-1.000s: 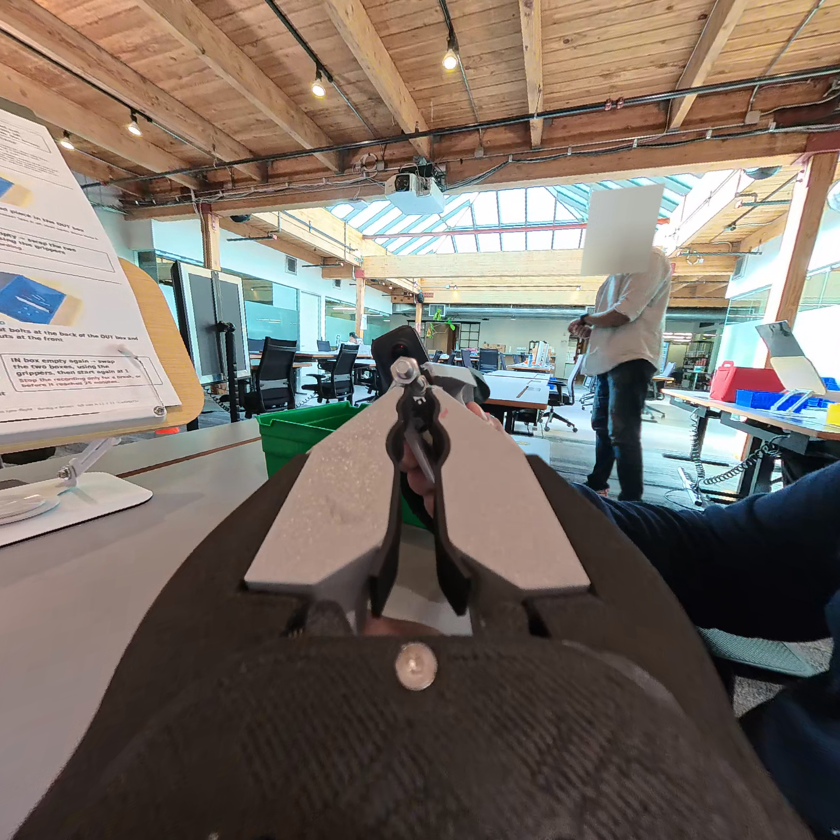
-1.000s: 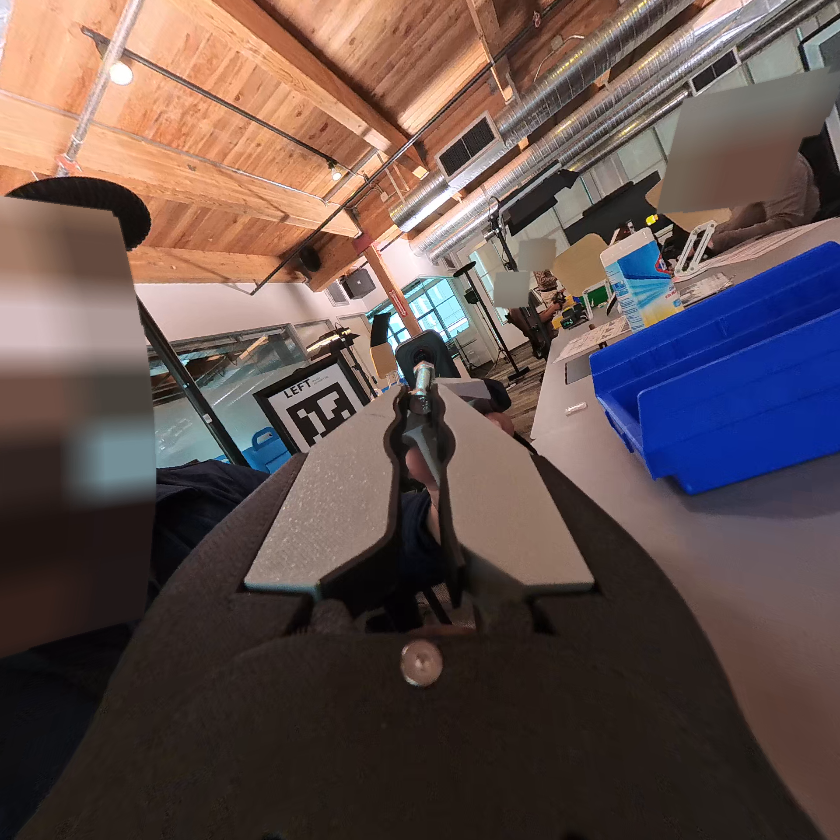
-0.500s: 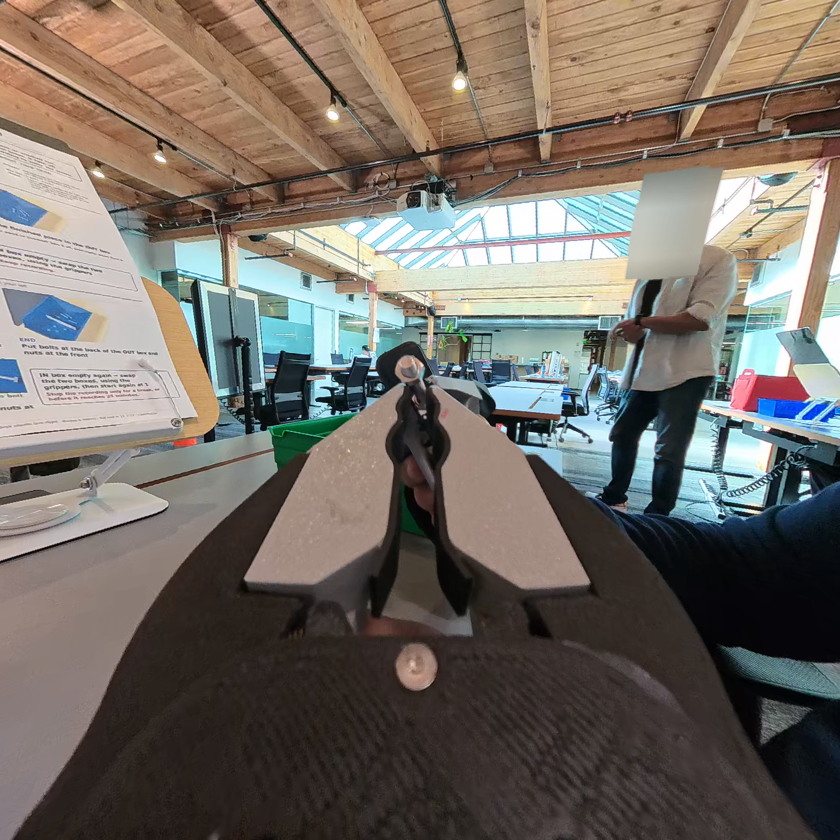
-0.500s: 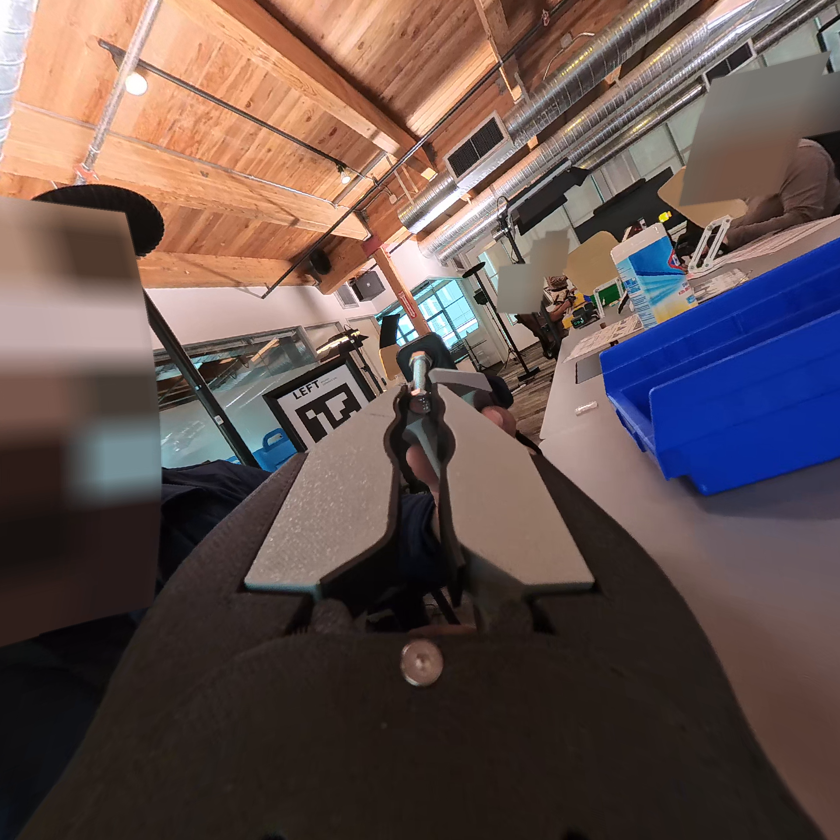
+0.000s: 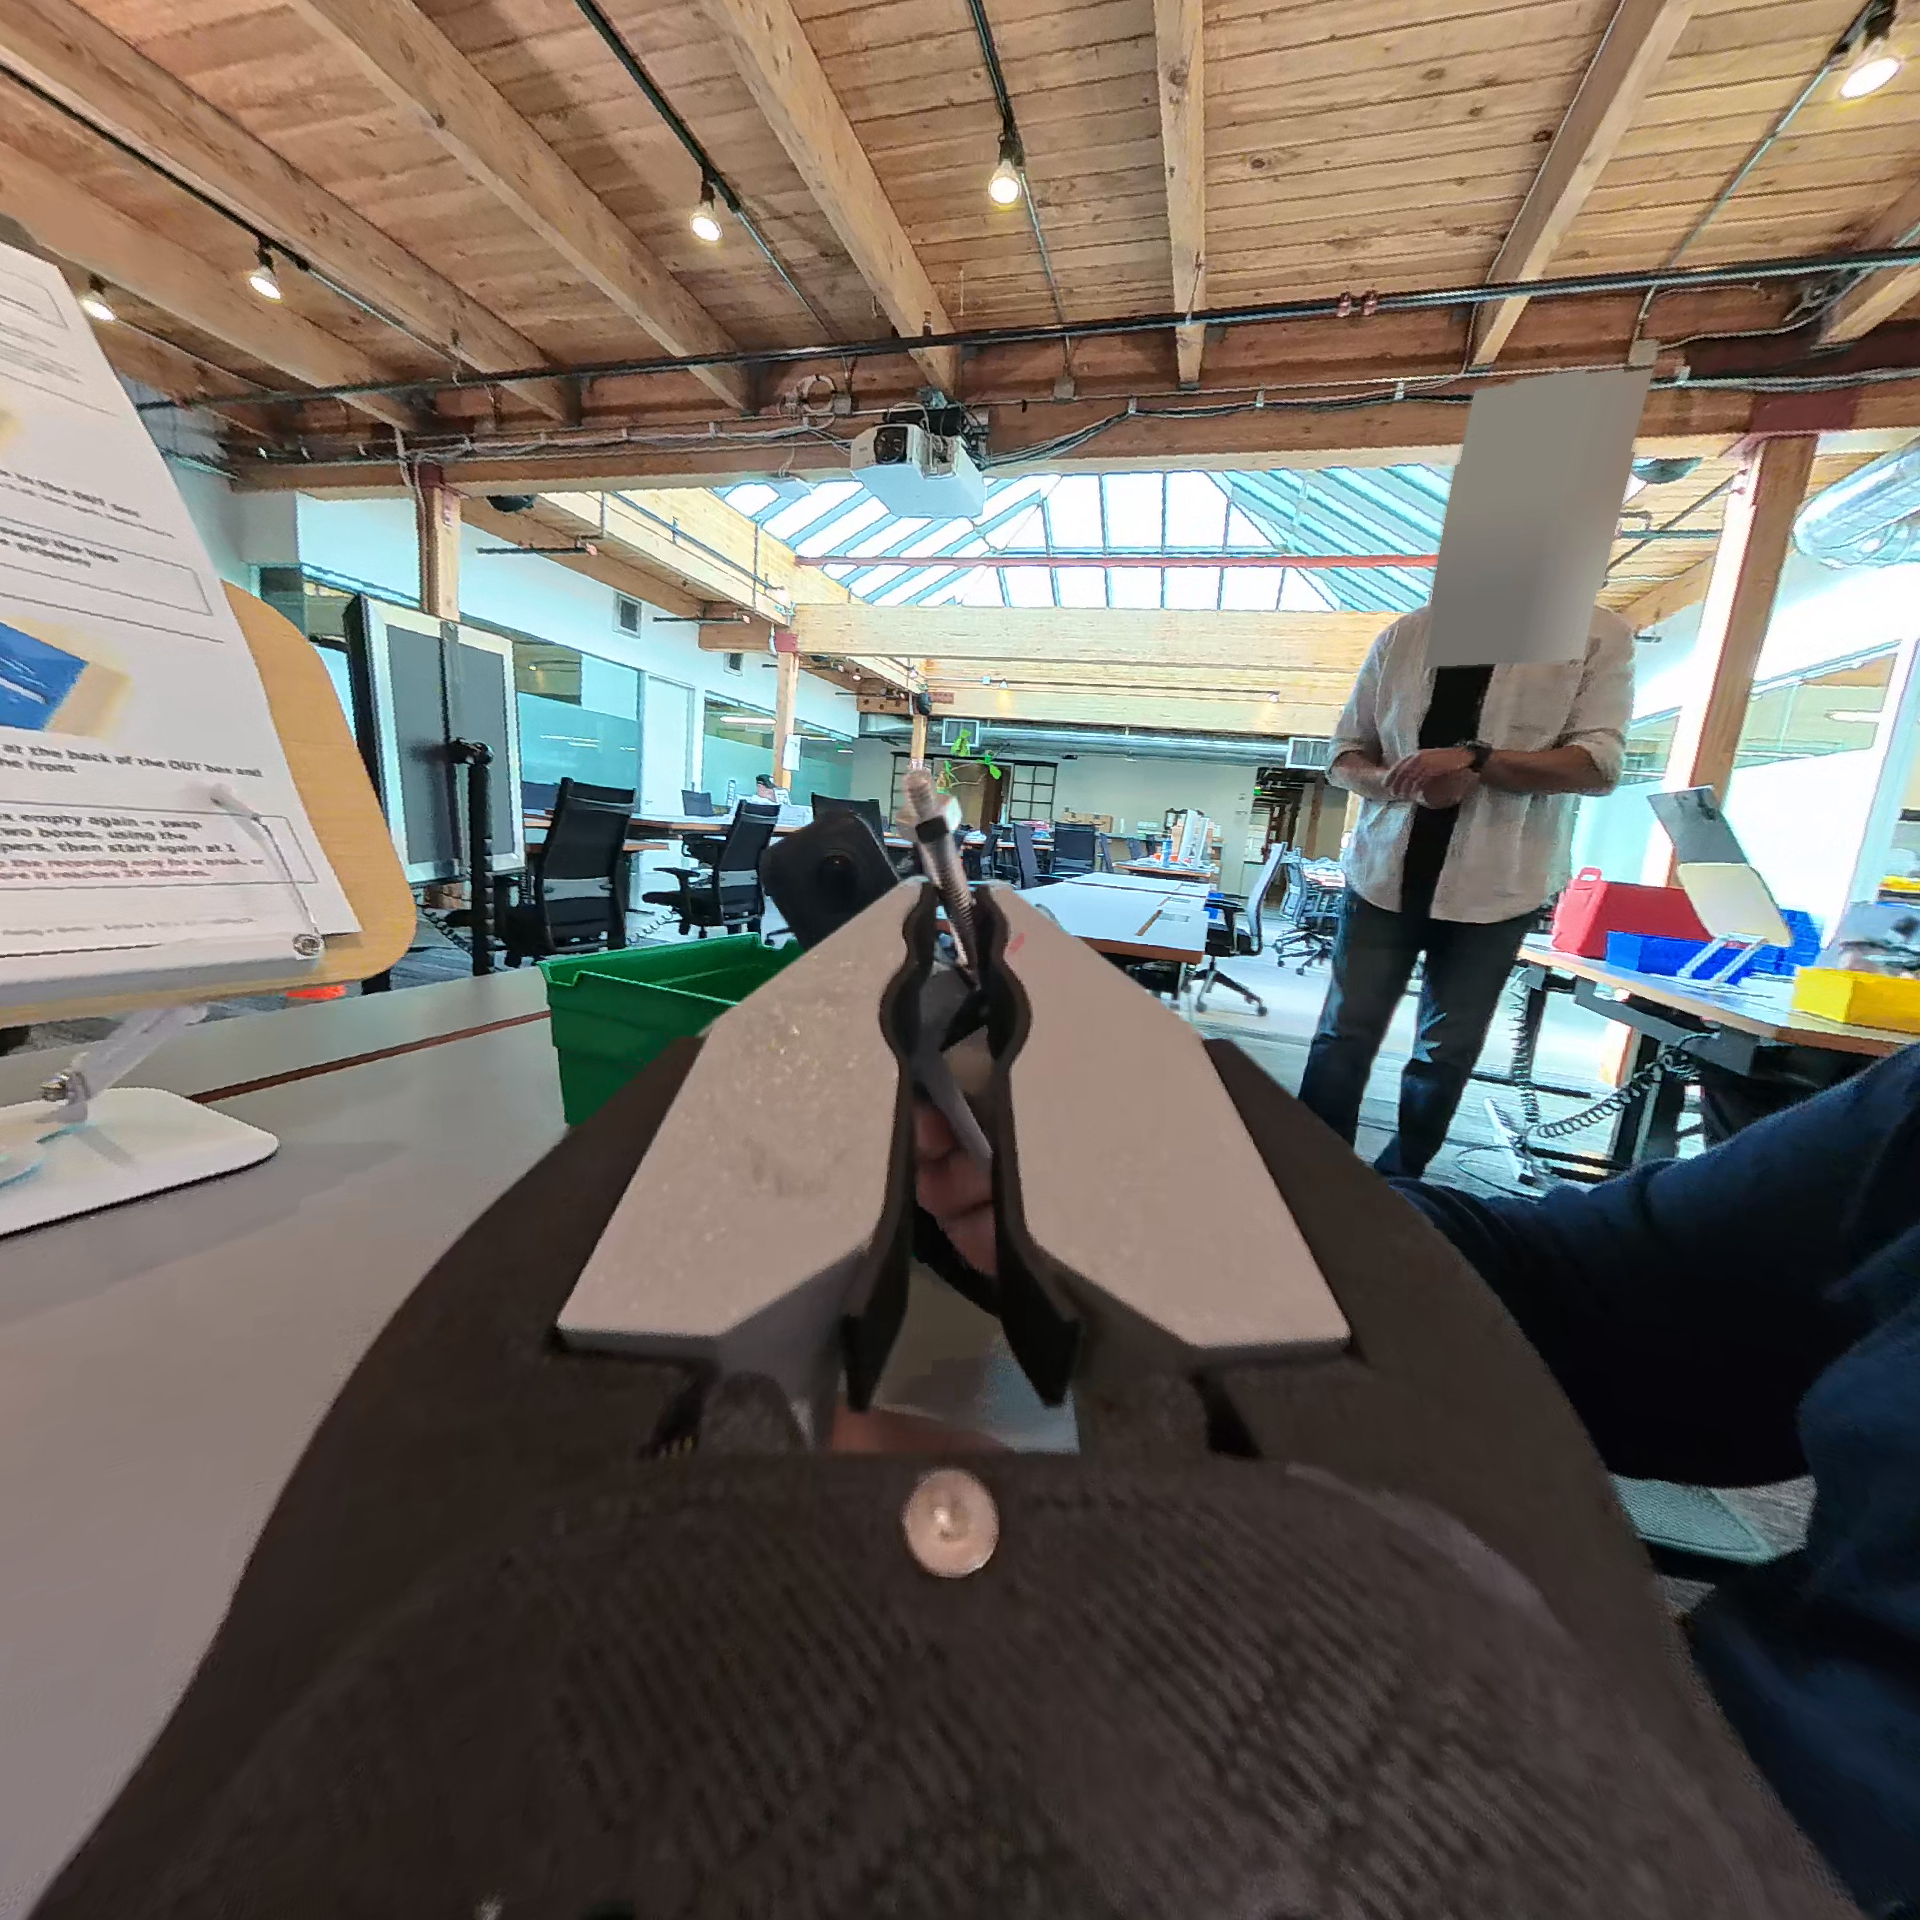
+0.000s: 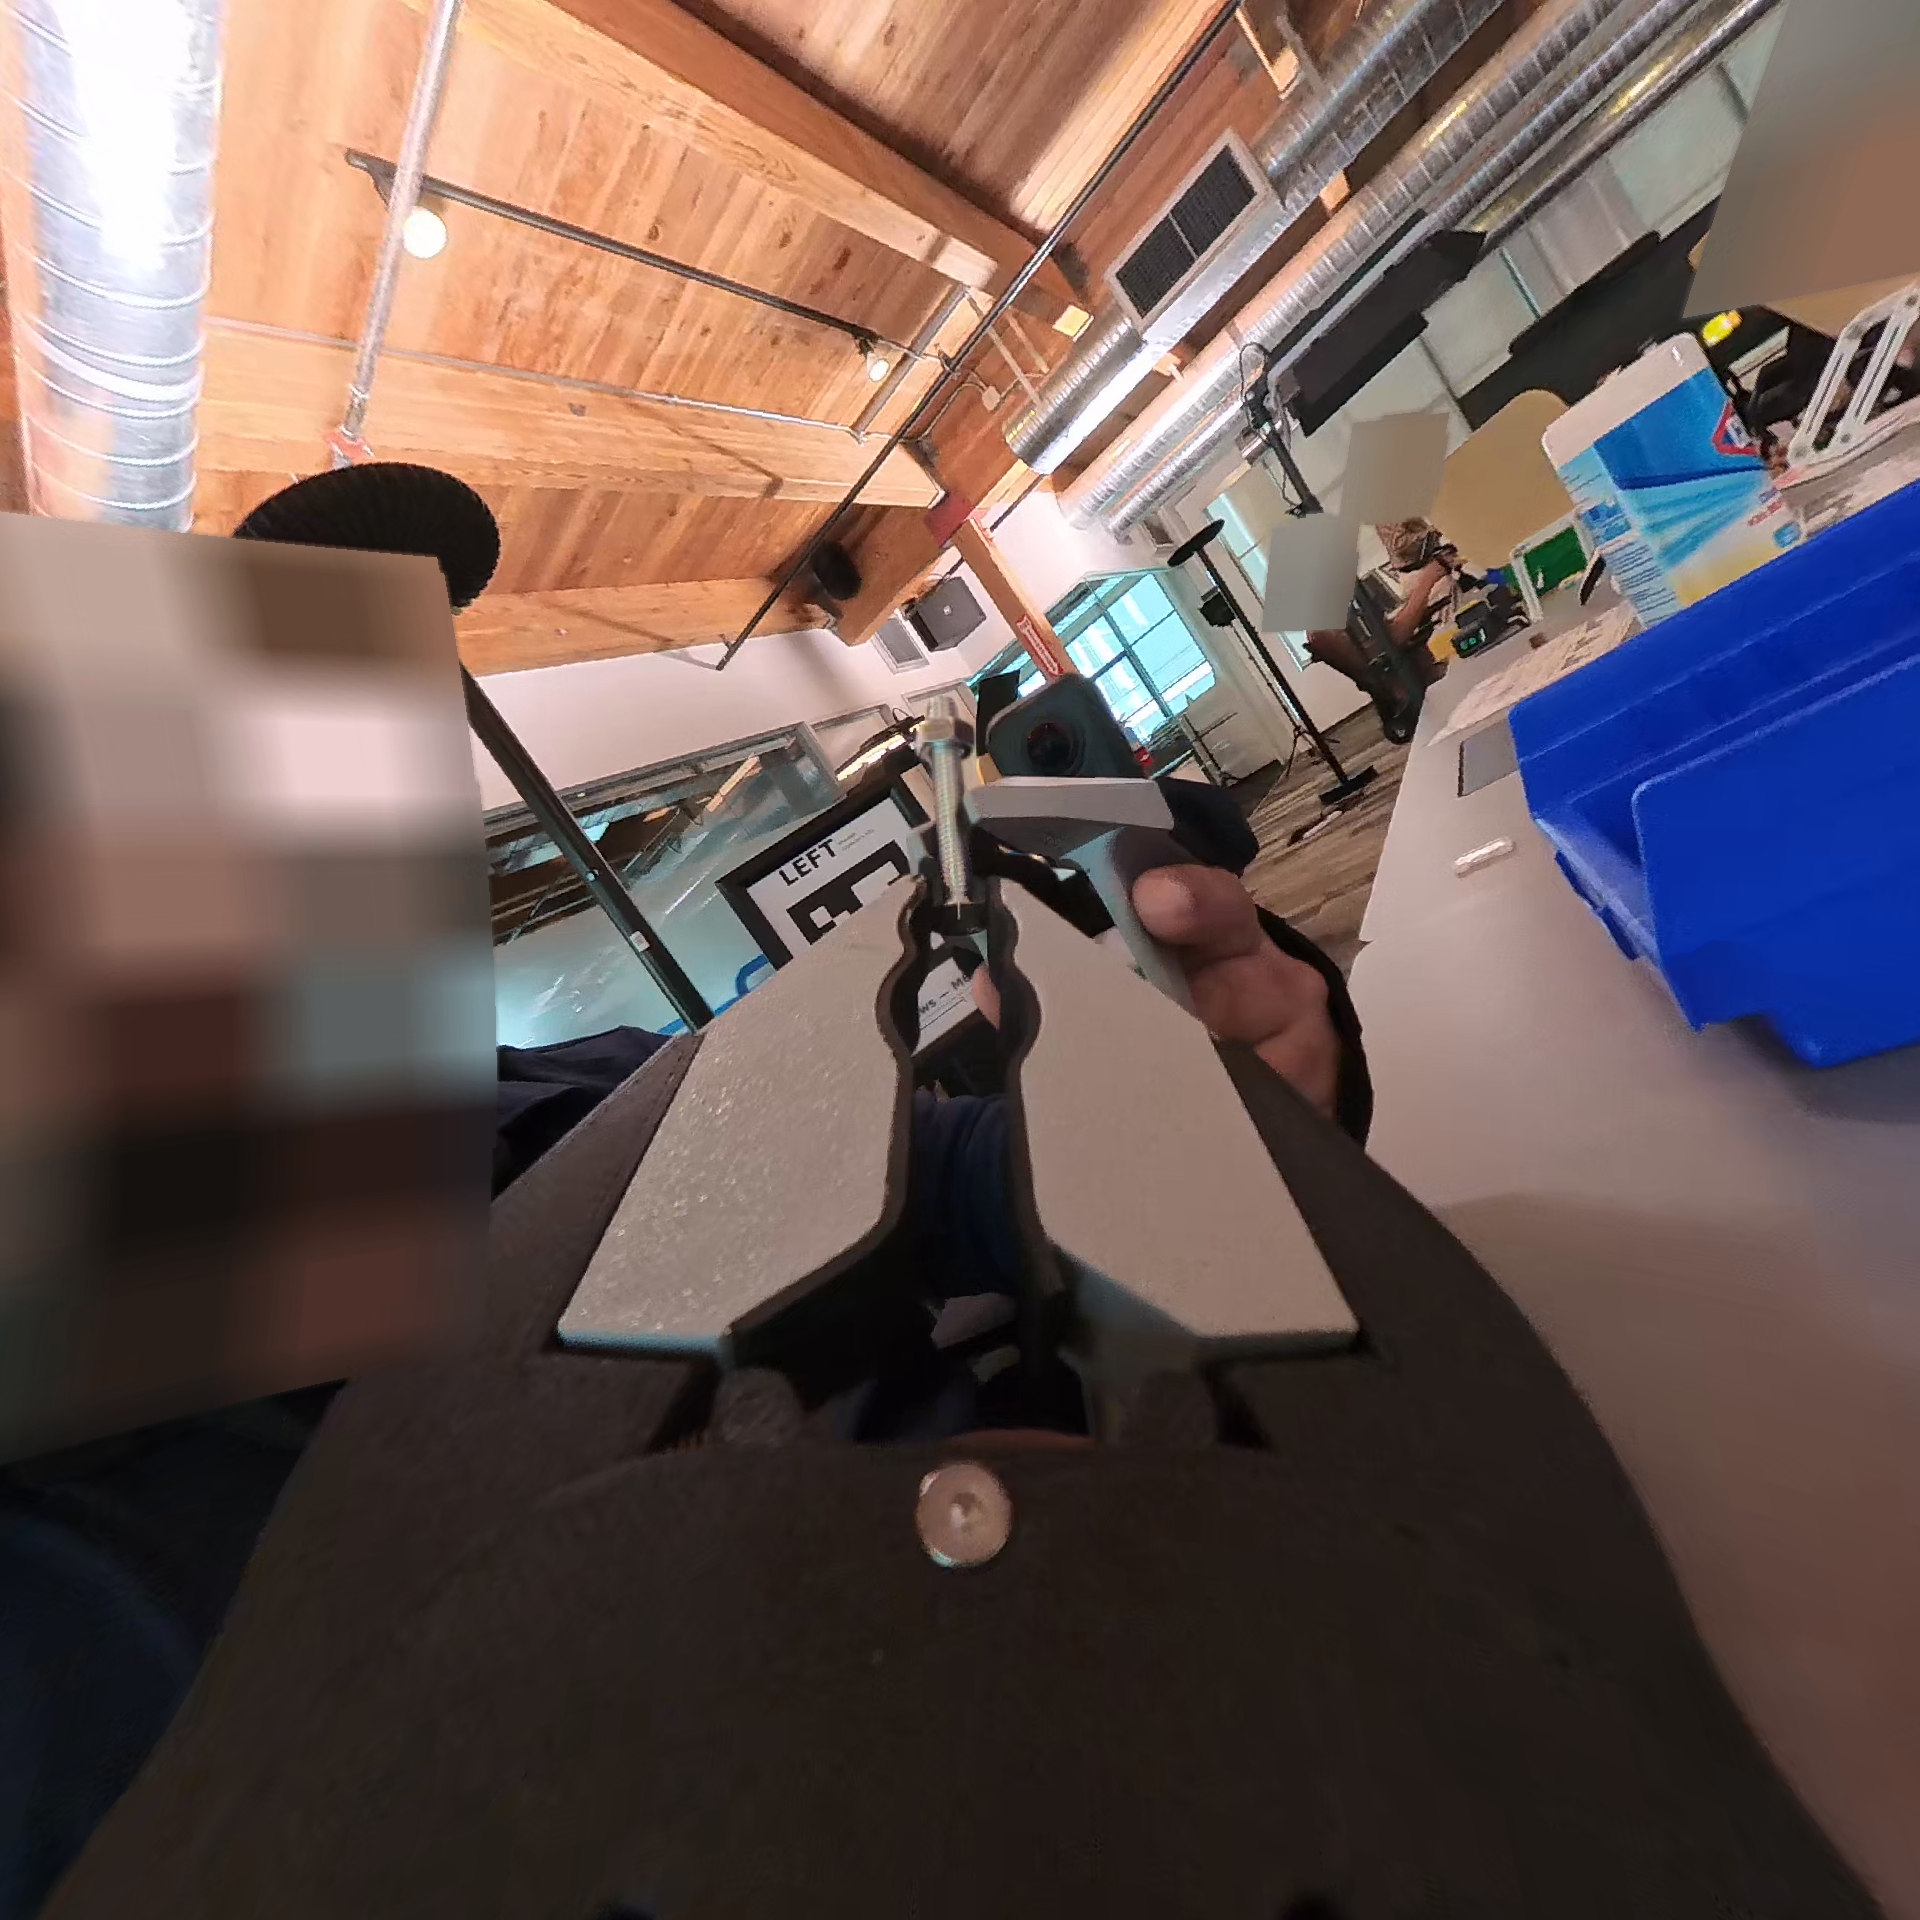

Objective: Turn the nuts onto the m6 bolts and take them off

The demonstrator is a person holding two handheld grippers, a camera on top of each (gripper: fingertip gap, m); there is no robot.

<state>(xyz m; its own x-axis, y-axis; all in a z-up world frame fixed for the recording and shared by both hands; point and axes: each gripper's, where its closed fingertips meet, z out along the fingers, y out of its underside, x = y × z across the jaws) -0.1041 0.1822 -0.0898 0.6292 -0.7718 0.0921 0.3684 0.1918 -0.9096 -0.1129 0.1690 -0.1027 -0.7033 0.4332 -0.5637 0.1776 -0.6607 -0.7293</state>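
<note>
A silver M6 bolt (image 5: 938, 847) sticks up from my left gripper (image 5: 954, 906), which is shut on its shaft. In the right wrist view the same bolt (image 6: 948, 810) stands upright with its lower end in my right gripper (image 6: 951, 916), also shut. A nut (image 6: 940, 744) sits just under the bolt head. One finger of the left gripper (image 6: 1070, 805) reaches the shaft from the right, held by a hand (image 6: 1236, 956). The right gripper's camera (image 5: 831, 868) shows behind the left tips. Both grippers are raised above the grey table (image 5: 208, 1299).
A green bin (image 5: 644, 997) stands on the table beyond the left gripper. An instruction sheet on a stand (image 5: 135, 727) is at the left. Blue bins (image 6: 1745, 831) and a wipes canister (image 6: 1652, 488) are at the right. A person (image 5: 1475, 810) stands behind. The tips of both grippers are at nearly the same place.
Both grippers have tilted, so more of the bolt's shaft shows above the tips. In the right wrist view the left gripper has swung to the right of the bolt. Both stay shut.
</note>
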